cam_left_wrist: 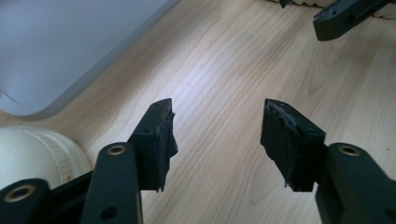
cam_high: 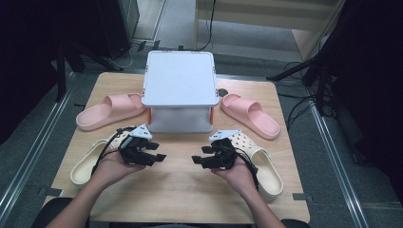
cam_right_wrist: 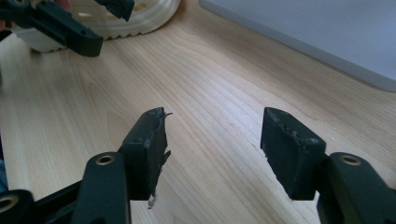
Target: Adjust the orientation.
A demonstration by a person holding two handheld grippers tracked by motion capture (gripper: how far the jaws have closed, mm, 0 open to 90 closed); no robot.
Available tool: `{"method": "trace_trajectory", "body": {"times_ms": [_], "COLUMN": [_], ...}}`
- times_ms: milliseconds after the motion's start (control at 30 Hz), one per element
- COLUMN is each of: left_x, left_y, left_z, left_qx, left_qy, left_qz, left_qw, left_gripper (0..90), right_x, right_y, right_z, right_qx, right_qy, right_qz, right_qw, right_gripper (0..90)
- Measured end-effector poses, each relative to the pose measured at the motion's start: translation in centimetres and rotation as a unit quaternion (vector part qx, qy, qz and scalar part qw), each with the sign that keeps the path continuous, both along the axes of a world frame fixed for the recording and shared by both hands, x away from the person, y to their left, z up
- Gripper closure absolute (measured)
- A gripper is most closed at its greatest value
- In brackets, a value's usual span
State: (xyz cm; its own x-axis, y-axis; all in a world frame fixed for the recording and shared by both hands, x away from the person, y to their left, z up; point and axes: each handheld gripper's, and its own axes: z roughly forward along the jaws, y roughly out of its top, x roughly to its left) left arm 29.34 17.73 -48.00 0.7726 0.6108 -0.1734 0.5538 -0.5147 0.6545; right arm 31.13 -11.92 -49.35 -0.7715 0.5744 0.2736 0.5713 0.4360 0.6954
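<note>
A person holds my two grippers low over the wooden table [cam_high: 180, 190], in front of a white lidded box [cam_high: 180, 78]. My left gripper [cam_high: 158, 152] points right and my right gripper [cam_high: 199, 154] points left, tips facing each other a short way apart. In the left gripper view the left gripper [cam_left_wrist: 217, 135] is open with only bare wood between its pads. In the right gripper view the right gripper [cam_right_wrist: 212, 144] is also open and holds nothing. A cream clog [cam_high: 88, 161] lies beside the left hand and another cream clog [cam_high: 266, 166] lies under the right hand.
A pink slipper [cam_high: 107, 111] lies left of the box and a second pink slipper [cam_high: 252, 114] lies right of it. The box's wall [cam_left_wrist: 56, 46] stands close to the left gripper. Bare wood stretches along the table's front. Dark stands and cables surround the table.
</note>
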Motion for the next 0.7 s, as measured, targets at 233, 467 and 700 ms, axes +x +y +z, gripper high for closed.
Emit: {"method": "trace_trajectory", "body": {"times_ms": [233, 467, 700], "left_x": [-0.4, 0.0, -0.2], "left_y": [0.3, 0.9, 1.4], "left_z": [0.1, 0.1, 0.5], "left_qx": [0.005, 0.002, 0.002], "left_qy": [0.000, 0.011, 0.004], "left_qz": [0.001, 0.002, 0.006], "left_qw": [1.0000, 0.9999, 1.0000], "left_gripper": [41.9, 44.3, 43.3], "right_x": [0.1, 0.1, 0.4], "right_y": [0.1, -0.2, -0.8], "right_z": [0.2, 0.5, 1.0], "right_qx": [0.006, -0.002, -0.011], "right_qy": [-0.010, -0.019, -0.035], "right_qz": [0.009, 0.010, 0.014], "right_qw": [0.9999, 0.9998, 0.9992], "right_gripper": [45.8, 44.7, 44.6]}}
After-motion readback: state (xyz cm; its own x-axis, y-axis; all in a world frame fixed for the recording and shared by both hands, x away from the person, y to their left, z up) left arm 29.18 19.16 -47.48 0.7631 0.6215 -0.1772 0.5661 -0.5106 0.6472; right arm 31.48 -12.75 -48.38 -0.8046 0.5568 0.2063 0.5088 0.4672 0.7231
